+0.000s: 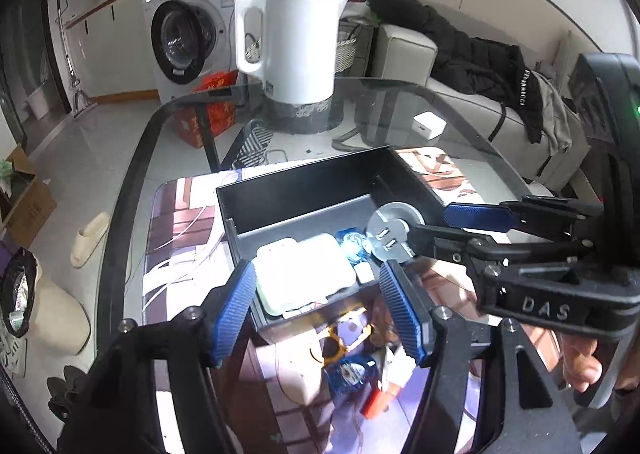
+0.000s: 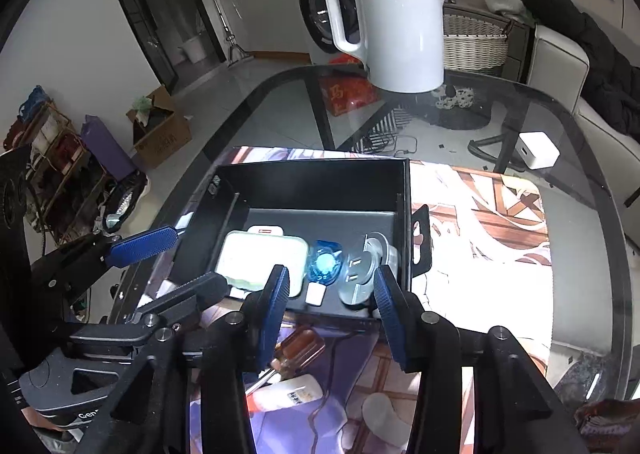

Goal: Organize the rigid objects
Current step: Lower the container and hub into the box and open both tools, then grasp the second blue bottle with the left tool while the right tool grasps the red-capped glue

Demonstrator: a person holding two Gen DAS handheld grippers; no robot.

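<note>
Both claws hover apart and empty at the near wall of the black box [image 2: 404, 181] on the glass table [image 2: 580, 125]: left claw [image 1: 318, 308], right claw [image 2: 330, 306]. Inside lie a white case [image 2: 262, 260], a blue piece [image 2: 325, 266] and a grey plug adapter [image 2: 360, 270]. Judged step: items just placed, next pick pending. Likely candidates on the mat: a screwdriver [image 2: 294, 352] and a small bottle [image 2: 296, 394], both half hidden behind the fingers. The box's far compartment is in shadow.
</note>
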